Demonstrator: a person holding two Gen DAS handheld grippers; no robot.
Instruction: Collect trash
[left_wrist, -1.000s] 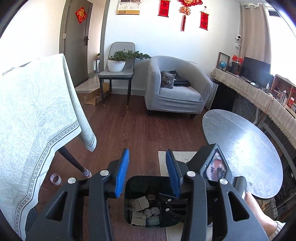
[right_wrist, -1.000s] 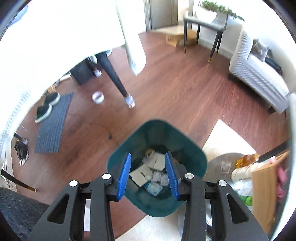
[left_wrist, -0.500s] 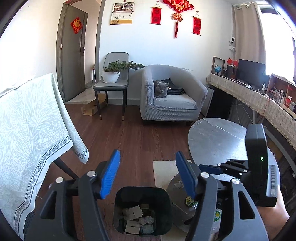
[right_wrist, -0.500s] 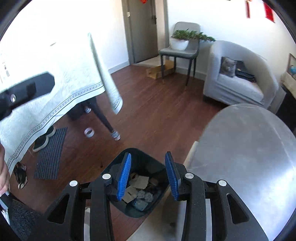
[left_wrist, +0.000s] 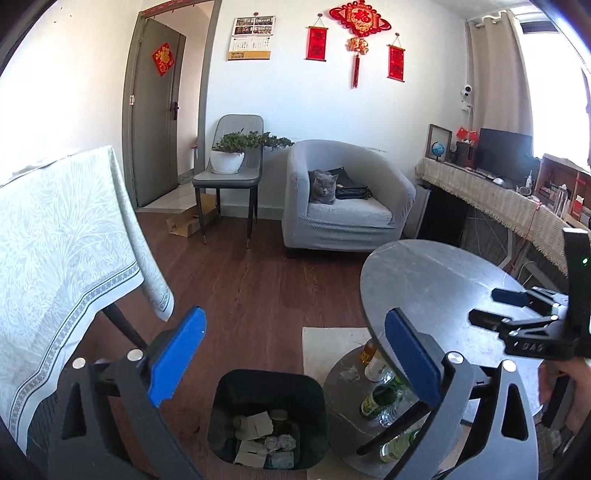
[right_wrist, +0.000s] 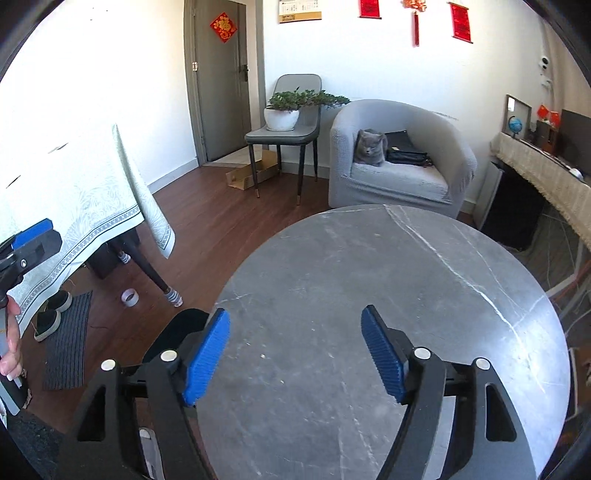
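My left claw (left_wrist: 295, 354) has just been spreading wide, nothing in it, above the trash bin (left_wrist: 268, 417) on the floor beside the round tabletop (right_wrist: 388, 314). Crumpled paper (left_wrist: 258, 430) sits inside. My right claw (right_wrist: 295, 350), also just opening and empty, hovers over that tabletop.

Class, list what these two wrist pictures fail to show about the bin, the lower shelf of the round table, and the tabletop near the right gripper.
- Trash bin: in the left wrist view, its front is cut off by the bottom edge; in the right wrist view, the right gripper hides most of it.
- Bottles on the lower shelf: labels too small, partly hidden by the left gripper finger.
- Round table: near edge hidden behind the right gripper.
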